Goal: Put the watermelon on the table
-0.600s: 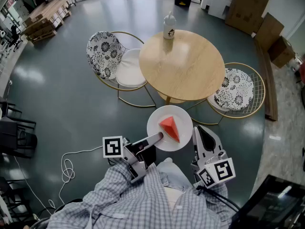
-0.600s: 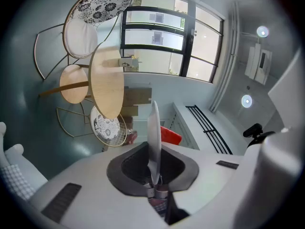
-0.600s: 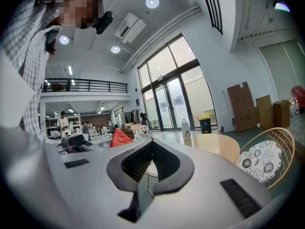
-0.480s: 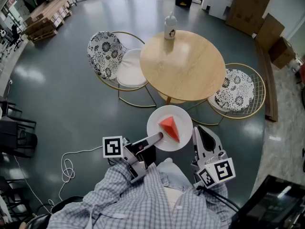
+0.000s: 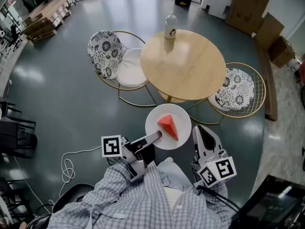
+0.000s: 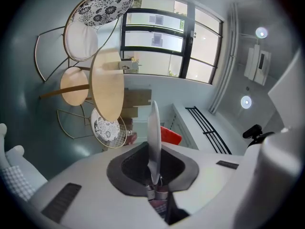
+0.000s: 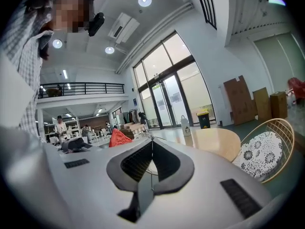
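A red wedge of watermelon (image 5: 167,126) lies on a round white plate (image 5: 180,117), held above the floor just short of the round wooden table (image 5: 183,66). My left gripper (image 5: 156,137) is shut on the plate's near-left rim. In the left gripper view the plate (image 6: 153,123) stands edge-on between the jaws of the left gripper (image 6: 154,175), with the watermelon (image 6: 170,135) behind it. My right gripper (image 5: 200,130) hangs to the right of the plate, shut and holding nothing. In its own view the right gripper (image 7: 151,142) has its pads together, and the watermelon (image 7: 119,138) shows to the left.
A white bottle (image 5: 170,25) stands at the table's far edge. Two wire chairs with patterned cushions flank the table, one at the left (image 5: 113,58) and one at the right (image 5: 237,94). A white cable (image 5: 67,167) lies on the floor at left. Cardboard boxes (image 5: 252,8) lean at back right.
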Tool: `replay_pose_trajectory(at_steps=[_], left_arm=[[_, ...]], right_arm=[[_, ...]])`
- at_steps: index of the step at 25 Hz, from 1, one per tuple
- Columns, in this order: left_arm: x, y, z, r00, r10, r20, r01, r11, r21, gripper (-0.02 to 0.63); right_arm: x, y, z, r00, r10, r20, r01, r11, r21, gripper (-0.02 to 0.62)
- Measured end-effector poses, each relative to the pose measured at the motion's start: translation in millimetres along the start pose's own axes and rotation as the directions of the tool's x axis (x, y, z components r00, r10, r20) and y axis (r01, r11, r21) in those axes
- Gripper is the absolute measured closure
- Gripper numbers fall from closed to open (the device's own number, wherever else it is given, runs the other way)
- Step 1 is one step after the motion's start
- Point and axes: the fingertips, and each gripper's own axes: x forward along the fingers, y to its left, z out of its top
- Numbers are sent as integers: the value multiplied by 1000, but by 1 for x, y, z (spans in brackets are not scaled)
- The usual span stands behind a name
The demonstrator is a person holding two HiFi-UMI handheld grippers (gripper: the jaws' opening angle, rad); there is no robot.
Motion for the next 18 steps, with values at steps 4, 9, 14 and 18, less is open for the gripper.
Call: replay_pose_trajectory(at_steps=[4,9,14,18], left_arm=[[-4,-1,2,1000,1,-3,-1,1000,0,572],[-10,-2,11,1000,-5,16,5,1000,4,572],[-20,-1,23,999,-10,34,10,1000,-4,572],[-24,-3,30,1000,-12,20,12,1000,3,572]], right_arm=[[0,1,-4,1000,-18,-18,19,1000,19,586],[2,2,-8,999,-31,-17,33,991,126,586],[9,9,-16,999,-15,-33,23,968,249,586],[16,18,-17,999,-11,-39,22,961,276,584]])
